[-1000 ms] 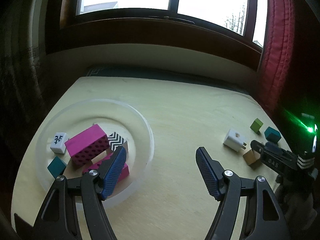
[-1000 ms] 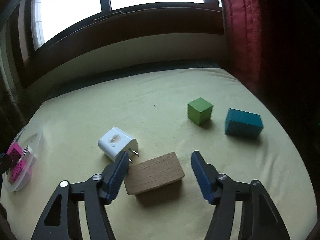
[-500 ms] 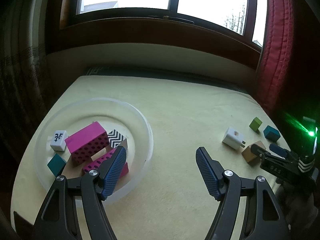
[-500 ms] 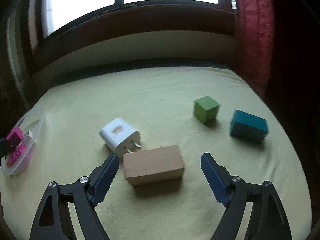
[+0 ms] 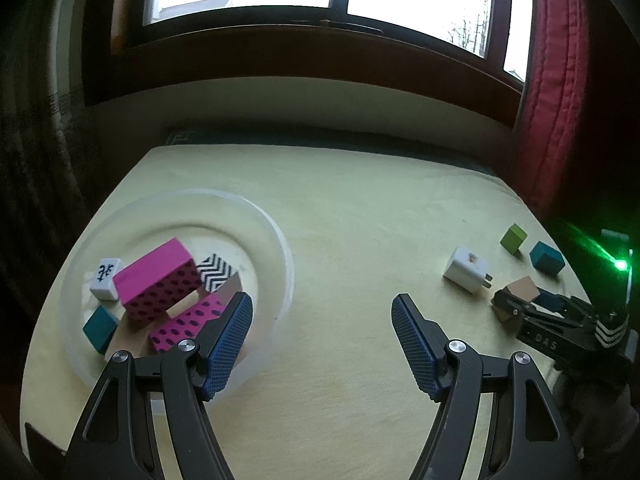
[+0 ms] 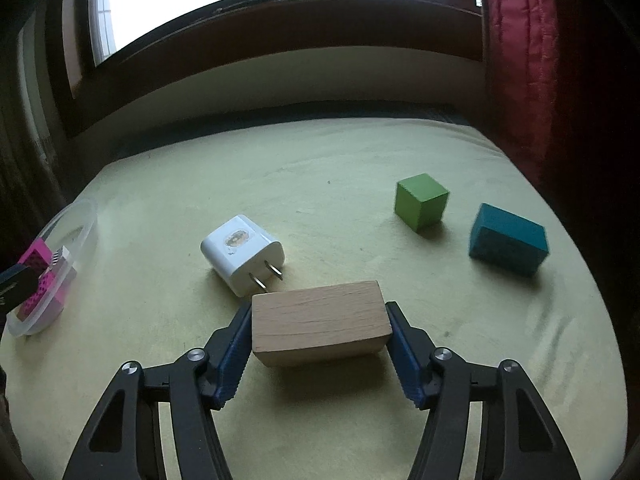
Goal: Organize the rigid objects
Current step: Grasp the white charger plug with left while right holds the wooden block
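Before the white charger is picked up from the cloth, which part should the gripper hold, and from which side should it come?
Grip the white charger across its two wide, flat faces at mid-body, coming from above. It lies on its side, with the two prongs pointing toward the wooden block held by the right gripper, so stay clear of that end. The rounded edges would probably slip.

A pale yellow table [image 6: 340,168] carries a clear bowl [image 5: 280,248], white charger [image 6: 240,254], green cube [image 6: 420,200] and teal block [image 6: 508,240].
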